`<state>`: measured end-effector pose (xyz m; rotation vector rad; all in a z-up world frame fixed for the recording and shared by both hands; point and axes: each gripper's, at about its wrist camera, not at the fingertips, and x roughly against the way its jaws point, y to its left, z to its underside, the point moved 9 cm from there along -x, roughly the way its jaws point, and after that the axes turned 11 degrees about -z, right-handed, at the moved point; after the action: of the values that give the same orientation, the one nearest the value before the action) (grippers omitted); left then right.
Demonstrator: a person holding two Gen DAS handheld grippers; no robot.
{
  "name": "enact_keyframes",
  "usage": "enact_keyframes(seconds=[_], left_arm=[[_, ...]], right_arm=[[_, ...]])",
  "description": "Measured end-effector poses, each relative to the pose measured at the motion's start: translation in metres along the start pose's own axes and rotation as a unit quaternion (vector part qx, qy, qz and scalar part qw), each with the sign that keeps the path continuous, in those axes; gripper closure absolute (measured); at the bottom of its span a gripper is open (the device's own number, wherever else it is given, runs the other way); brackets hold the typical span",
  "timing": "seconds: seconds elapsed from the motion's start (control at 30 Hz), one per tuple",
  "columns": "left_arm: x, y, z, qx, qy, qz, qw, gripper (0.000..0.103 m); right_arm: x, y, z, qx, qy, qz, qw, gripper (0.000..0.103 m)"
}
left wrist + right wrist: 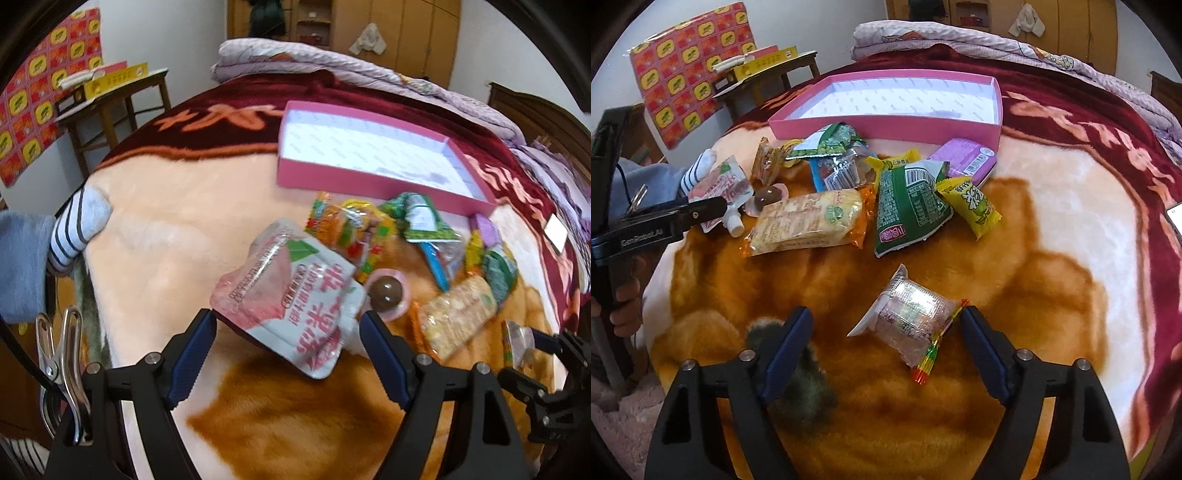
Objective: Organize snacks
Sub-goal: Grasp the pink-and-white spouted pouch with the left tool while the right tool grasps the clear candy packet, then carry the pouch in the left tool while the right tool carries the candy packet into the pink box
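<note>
A pink-and-white spouted drink pouch [288, 295] sits between the fingers of my left gripper [288, 319]. Both pads touch its sides and it hangs slightly above the blanket, casting a shadow. In the right wrist view the same pouch [724, 190] shows behind the left gripper's finger [701, 212]. My right gripper [884, 315] stands open around a clear-wrapped snack [908, 317] lying on the blanket. Its right pad is at the wrapper's striped end; its left pad is well apart. An empty pink box [886, 129] [369, 181] lies behind the snack pile.
The pile holds a rice cracker pack [809, 221], a green bag [908, 206], a yellow packet [971, 203], a purple tin [964, 158] and a chocolate jelly cup [386, 291]. A person's socked foot [79, 229] rests at the left. A phone [556, 230] lies far right, a folded quilt [960, 40] behind.
</note>
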<state>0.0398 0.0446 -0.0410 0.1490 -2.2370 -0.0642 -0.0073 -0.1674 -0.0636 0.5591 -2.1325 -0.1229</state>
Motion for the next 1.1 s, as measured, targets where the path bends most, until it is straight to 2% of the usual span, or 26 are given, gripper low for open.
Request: enact_keyframes(seconds=[0.3, 0.37, 0.43, 0.47, 0.5, 0.53, 0.77, 0.87, 1.1], left_arm=[[-0.021, -0.007, -0.010, 0.009, -0.001, 0.008, 0.9999, 0.019], [-0.023, -0.010, -0.012, 0.005, -0.007, 0.004, 1.0000, 0.019], [-0.022, -0.014, -0.013, -0.003, -0.018, 0.005, 0.9998, 0.028], [-0.021, -0.016, -0.014, -0.008, -0.023, 0.008, 0.9997, 0.041], [-0.019, -0.019, -0.014, -0.015, -0.029, 0.010, 0.9994, 0.047], [-0.018, -0.021, -0.014, -0.022, -0.032, 0.008, 0.9992, 0.048], [-0.008, -0.019, -0.014, -0.017, -0.045, 0.023, 0.9986, 0.063], [-0.002, -0.016, -0.016, -0.017, -0.054, 0.018, 0.9982, 0.064], [0.016, -0.016, -0.019, -0.020, -0.069, 0.033, 0.9968, 0.065]], right_arm=[[-0.002, -0.005, -0.005, -0.002, -0.014, 0.000, 1.000, 0.027], [-0.001, -0.007, -0.006, 0.001, -0.017, 0.009, 1.000, 0.033], [-0.001, -0.009, -0.007, 0.001, -0.019, 0.017, 1.000, 0.039], [0.000, -0.011, -0.007, 0.000, -0.020, 0.022, 1.000, 0.044], [0.000, -0.013, -0.007, -0.003, -0.021, 0.026, 0.999, 0.046], [0.001, -0.015, -0.008, -0.007, -0.023, 0.030, 0.999, 0.052], [0.005, -0.020, -0.009, -0.022, -0.027, 0.027, 0.999, 0.061], [0.006, -0.019, -0.009, -0.025, -0.028, 0.023, 0.999, 0.061], [0.015, -0.013, -0.013, -0.018, -0.037, 0.014, 0.999, 0.062]])
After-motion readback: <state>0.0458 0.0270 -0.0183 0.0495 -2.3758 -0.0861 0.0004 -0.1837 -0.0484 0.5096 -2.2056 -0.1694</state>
